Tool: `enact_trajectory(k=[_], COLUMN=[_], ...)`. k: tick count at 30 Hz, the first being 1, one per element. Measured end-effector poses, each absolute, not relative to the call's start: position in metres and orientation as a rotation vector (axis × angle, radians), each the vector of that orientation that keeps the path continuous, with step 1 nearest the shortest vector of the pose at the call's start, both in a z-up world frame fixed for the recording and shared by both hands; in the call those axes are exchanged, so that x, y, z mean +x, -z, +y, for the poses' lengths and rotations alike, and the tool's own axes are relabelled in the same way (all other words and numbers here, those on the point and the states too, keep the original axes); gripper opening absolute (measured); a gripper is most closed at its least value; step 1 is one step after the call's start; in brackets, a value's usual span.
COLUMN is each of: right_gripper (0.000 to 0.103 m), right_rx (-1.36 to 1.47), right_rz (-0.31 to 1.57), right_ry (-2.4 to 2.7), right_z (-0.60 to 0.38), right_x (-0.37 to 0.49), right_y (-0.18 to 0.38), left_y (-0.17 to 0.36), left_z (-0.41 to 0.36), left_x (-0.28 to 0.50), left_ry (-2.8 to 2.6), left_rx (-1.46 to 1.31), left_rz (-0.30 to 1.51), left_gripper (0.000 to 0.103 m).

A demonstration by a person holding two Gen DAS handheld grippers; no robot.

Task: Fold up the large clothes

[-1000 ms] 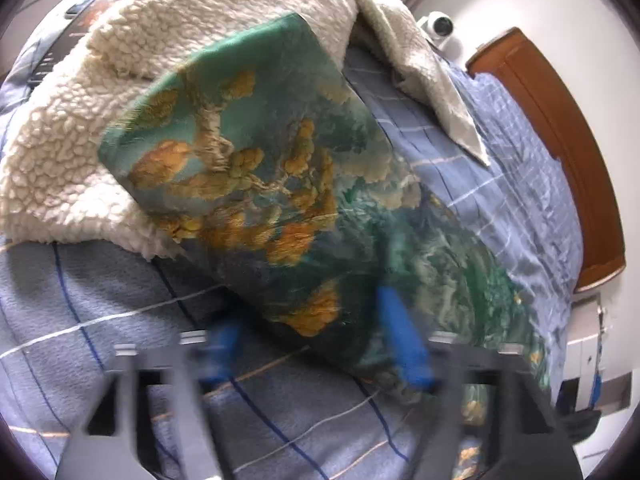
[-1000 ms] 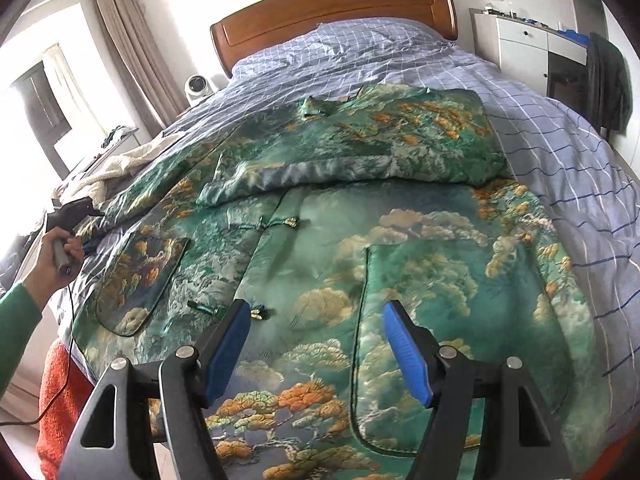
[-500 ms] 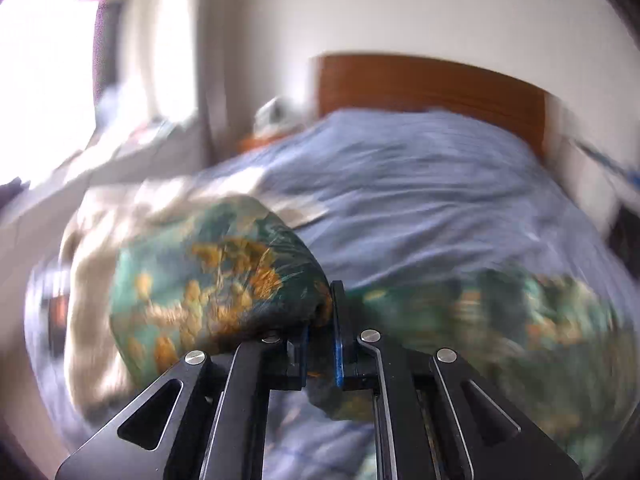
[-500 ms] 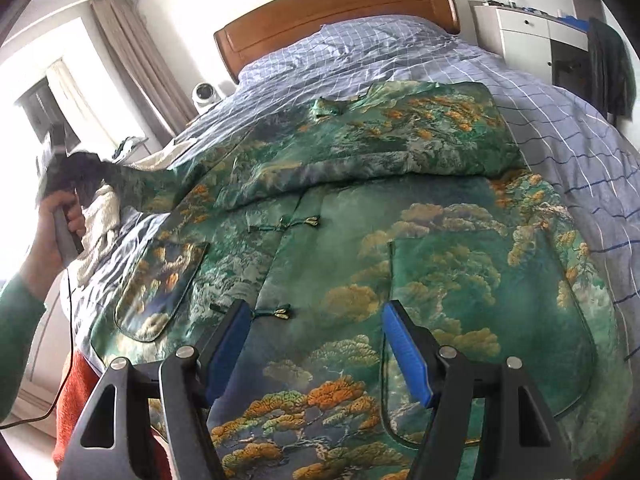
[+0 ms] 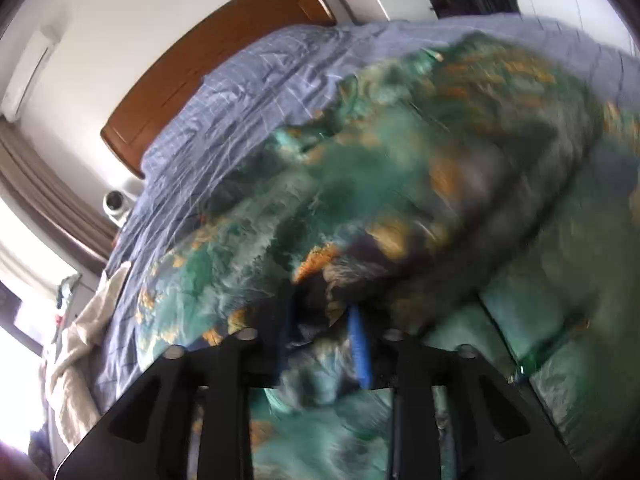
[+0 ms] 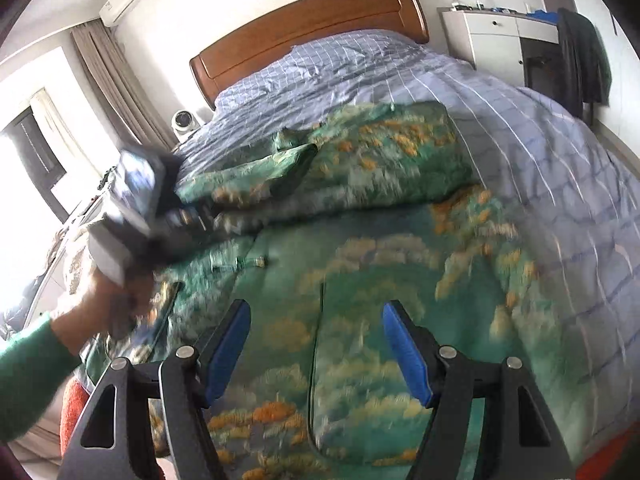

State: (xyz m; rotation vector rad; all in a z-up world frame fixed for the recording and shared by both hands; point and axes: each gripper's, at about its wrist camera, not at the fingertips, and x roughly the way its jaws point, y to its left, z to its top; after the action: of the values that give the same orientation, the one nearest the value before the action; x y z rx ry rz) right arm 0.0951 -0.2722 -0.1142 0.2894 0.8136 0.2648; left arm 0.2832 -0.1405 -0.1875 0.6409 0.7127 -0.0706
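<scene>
On the bed (image 6: 500,92) | robe (image 6: 360,280) spread flat, both sleeves crossed over chest | left gripper (image 5: 320,336) at 9 o'clock, jaws just opening, sleeve (image 5: 360,208) slipping free | right gripper (image 6: 316,344) spread, empty | body folds left, I reckon

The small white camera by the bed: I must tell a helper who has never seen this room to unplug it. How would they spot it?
Start at the wooden headboard. Go to its window-side end, where the brown curtain hangs. The small white camera sits low between them, beside the checked bedding; it alone is round with a dark lens.
</scene>
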Motion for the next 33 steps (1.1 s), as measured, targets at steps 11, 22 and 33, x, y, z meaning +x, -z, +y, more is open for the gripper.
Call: enact_trajectory(k=[11, 22, 33], right_gripper=[0.070, 0.016, 0.034], right_rx=[0.604, 0.606, 0.282], right_rz=[0.906, 1.097, 1.000], right_ry=[-0.468, -0.396, -0.247], right_z=[-0.245, -0.194, -0.210], right_x=[0.236, 0.321, 0.369], right_y=[0.113, 0.153, 0.143], left_y=[0.150, 0.155, 0.149], left_z=[-0.066, -0.011, -0.005], left_x=[0.208, 0.183, 0.209], left_ry=[0.078, 0.004, 0.050], left_rx=[0.394, 0.130, -0.014], left_rz=[0.700, 0.772, 0.833], left_gripper=[0.099, 0.099, 0.099])
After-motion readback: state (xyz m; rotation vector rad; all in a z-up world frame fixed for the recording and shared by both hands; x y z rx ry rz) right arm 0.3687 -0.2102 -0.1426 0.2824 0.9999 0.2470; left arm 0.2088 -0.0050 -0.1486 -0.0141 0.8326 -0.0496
